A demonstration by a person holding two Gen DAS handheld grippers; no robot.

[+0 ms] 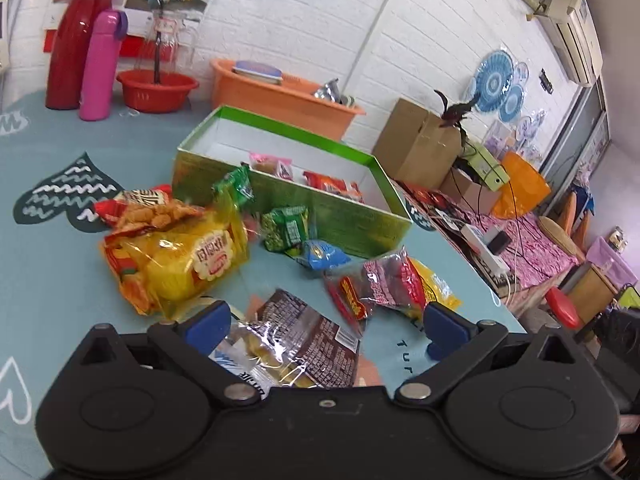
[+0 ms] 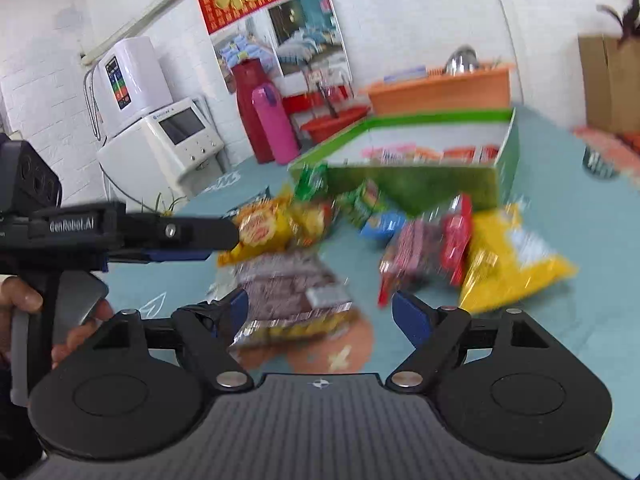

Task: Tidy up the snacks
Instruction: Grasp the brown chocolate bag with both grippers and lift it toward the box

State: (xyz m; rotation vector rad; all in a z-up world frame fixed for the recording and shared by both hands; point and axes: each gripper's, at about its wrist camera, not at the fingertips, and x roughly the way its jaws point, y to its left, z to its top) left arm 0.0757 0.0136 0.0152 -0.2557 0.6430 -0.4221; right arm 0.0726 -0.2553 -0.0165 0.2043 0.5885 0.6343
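Note:
A green box (image 1: 340, 220) with a few small packets inside stands on the blue tablecloth. In front of it lie loose snacks: a yellow bag (image 1: 180, 256), a green packet (image 1: 286, 228), a blue packet (image 1: 324, 254) and a red-pink packet (image 1: 380, 284). My left gripper (image 1: 326, 326) is open, and a brown packet (image 1: 312, 336) lies between its wide-apart blue pads. In the motion-blurred right wrist view, my right gripper (image 2: 322, 314) is open just behind the same brown packet (image 2: 288, 296). The left gripper (image 2: 228, 236) reaches in from the left, held by a hand (image 2: 24, 300).
Behind the green box (image 2: 440, 180) stand a red flask (image 1: 76, 40), a pink bottle (image 1: 100, 64), a red basin (image 1: 156, 88) and an orange basket (image 1: 280, 96). A cardboard box (image 1: 416, 144) stands at the back right. The table edge (image 1: 480, 280) runs along the right.

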